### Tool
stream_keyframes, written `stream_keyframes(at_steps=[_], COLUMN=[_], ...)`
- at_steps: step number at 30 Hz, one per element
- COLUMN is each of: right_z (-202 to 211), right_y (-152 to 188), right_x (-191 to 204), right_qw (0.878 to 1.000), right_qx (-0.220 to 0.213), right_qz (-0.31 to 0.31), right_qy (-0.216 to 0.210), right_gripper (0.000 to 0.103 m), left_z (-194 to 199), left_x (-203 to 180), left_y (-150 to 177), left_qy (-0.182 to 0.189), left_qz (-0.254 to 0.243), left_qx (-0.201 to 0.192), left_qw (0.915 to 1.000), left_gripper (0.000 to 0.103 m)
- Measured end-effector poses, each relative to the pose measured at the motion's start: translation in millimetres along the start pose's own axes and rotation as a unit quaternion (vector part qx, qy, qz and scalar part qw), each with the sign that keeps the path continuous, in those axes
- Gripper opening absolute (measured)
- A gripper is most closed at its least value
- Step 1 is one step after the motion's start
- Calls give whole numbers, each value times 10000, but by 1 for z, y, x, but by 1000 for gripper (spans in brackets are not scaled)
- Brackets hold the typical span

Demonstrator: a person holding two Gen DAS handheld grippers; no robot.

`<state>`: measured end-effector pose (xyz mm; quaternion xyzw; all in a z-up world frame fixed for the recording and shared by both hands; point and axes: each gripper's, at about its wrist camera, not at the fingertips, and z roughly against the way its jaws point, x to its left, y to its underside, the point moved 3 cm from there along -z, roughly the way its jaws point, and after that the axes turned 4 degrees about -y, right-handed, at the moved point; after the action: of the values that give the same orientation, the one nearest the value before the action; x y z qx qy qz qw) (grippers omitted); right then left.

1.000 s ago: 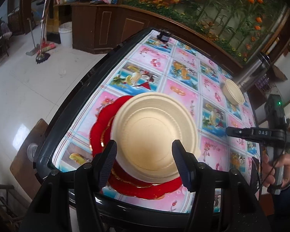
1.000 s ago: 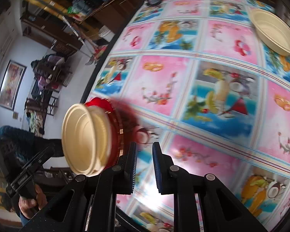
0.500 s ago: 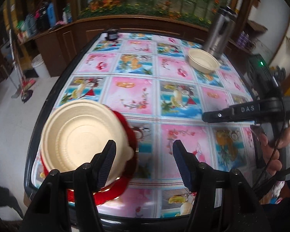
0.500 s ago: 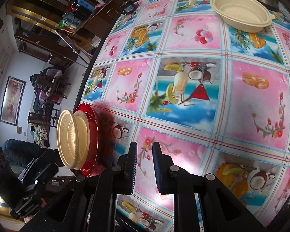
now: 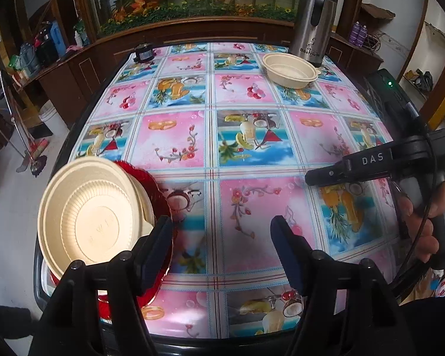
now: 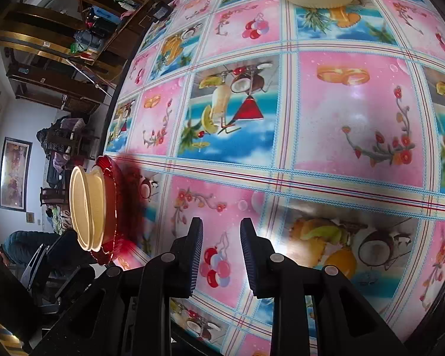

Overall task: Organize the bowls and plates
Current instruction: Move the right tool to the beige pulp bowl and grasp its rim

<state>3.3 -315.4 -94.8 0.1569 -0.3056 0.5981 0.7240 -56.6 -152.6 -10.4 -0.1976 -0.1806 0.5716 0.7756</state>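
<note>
The lone cream bowl stands upright on the far side of the table, at about one o'clock from the left gripper and near twelve, a touch toward one, from the right gripper, just in front of the steel flask. It is round, so no long axis matters; its rim is the part to take. At eight to nine o'clock in both views the stacked cream bowls rest on the red plate at the near left table edge. The right gripper looks nearer the lone bowl and more squarely lined up. Its jaws stand narrow with nothing between them, having just been opening. The left gripper's jaws stand wide and empty, also just opening, one finger beside the stack without gripping it
</note>
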Motion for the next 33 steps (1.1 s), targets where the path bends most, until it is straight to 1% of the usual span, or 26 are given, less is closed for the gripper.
stream_keyframes(at_steps=[5,7,10,16,21,24,25,27,29,31,33], right_z=[-3,1,14,49,74,78,75,59,48,36,30], right_y=[-4,-13,-35,-91,-151,-189,-200,-222,-235,-241,-234], right_x=[-13,-18,-23,-28,-30,-36,-40,-52,-63,-74,-75], right_qw=[9999,9997,9992,9953,9883,9838,9834,9862,9865,9888,9899], right_qx=[88,24,-204,-845,-1382,-1614,-1620,-1362,-1288,-1033,-858], right_qz=[-30,-9,-7,-20,-55,-88,-108,-244,-360,-464,-513], right_qy=[136,235,332,461,638,775,814,905,944,976,1001], right_gripper=[28,28,28,28,28,28,28,28,28,28,28], left_z=[-1,2,6,6,6,4,4,5,5,4,4], left_x=[2,5,13,23,21,18,18,17,16,15,15], left_y=[13,18,26,37,37,36,36,35,35,35,34], left_qy=[-44,-86,-173,-256,-290,-295,-301,-314,-313,-320,-320], left_qz=[91,148,275,462,412,361,344,325,302,264,242], left_qx=[47,19,27,108,128,169,186,191,197,208,204], left_qw=[9999,9999,9995,9985,9986,9988,9988,9988,9989,9989,9990], left_gripper=[68,68,68,68,68,68,68,68,68,68,68])
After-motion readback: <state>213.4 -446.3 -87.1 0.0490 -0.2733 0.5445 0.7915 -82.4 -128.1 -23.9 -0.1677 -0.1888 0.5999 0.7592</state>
